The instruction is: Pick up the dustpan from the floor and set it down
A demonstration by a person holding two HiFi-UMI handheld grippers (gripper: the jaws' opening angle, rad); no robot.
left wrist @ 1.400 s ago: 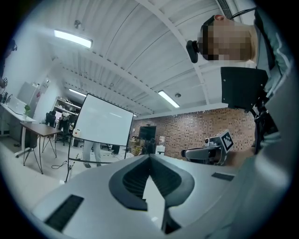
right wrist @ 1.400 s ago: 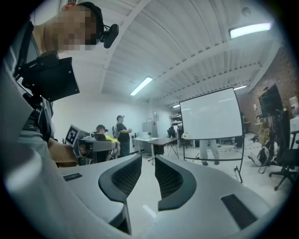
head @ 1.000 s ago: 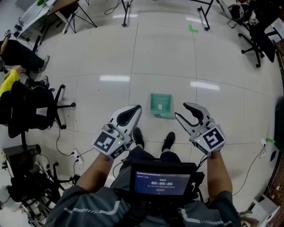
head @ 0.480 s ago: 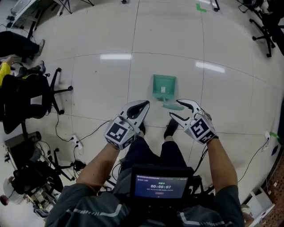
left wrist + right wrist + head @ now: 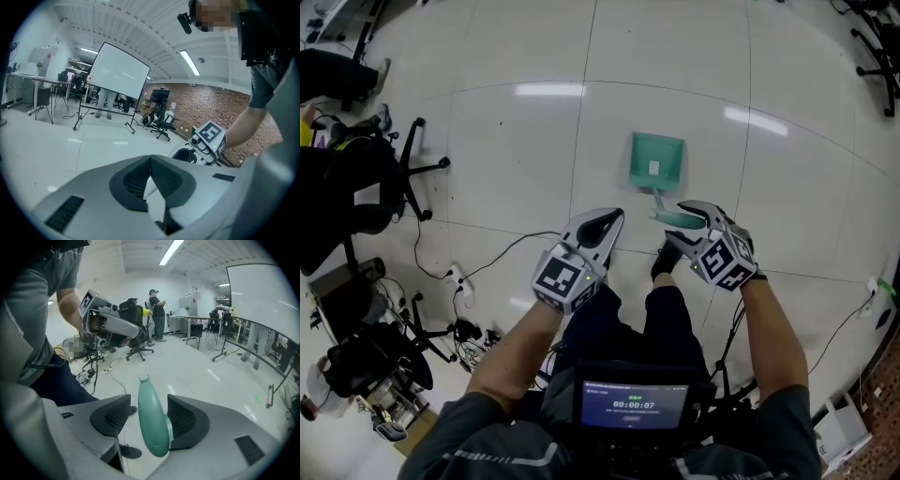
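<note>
The green dustpan lies flat on the white tiled floor in the head view, just ahead of the person's shoes, with its handle pointing back toward me. My right gripper has its jaws on either side of that handle, and they are opening. In the right gripper view the handle leans on the right pad, with a gap to the left pad. My left gripper hangs left of the dustpan, apart from it. Its jaw tips meet with nothing between them.
Black office chairs and a power strip with cables lie to the left. The person's shoe is under my right gripper. A whiteboard on a stand is far off. A person stands by desks in the background.
Both grippers have dropped toward the floor and closer to the dustpan. The right gripper's jaws have come around the dustpan's handle.
</note>
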